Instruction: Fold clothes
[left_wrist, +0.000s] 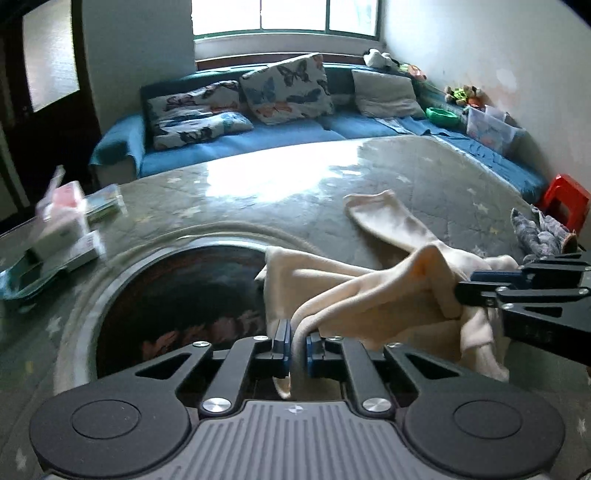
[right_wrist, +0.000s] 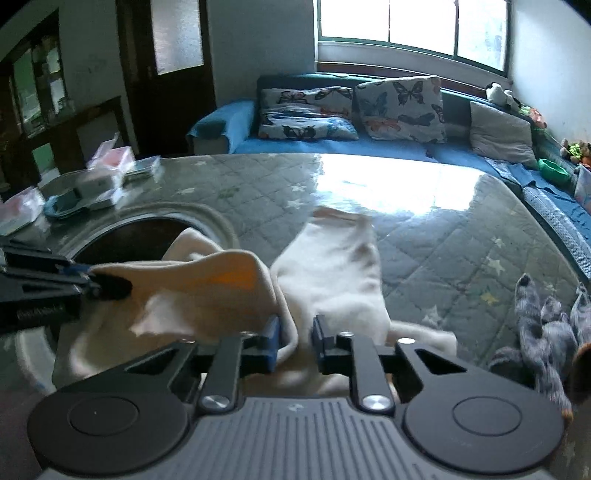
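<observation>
We see both tongs, left (left_wrist: 298, 341) and right (right_wrist: 295, 338), pinching the cream fleece garment (left_wrist: 388, 291), lifted between them above the grey quilted star-print table (left_wrist: 258, 199).

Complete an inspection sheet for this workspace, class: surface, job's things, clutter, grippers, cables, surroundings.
Surface: quilted star-print cover under glare; dark round opening.
Job's things: cream garment, partly lifted.
Clutter: boxes at far left; grey fabric at right.
Grippers: left gripper shut on a garment edge; right gripper also grips the garment.
Cables: nothing seen.
Surroundings: blue sofa, butterfly cushions, window, red stool.
</observation>
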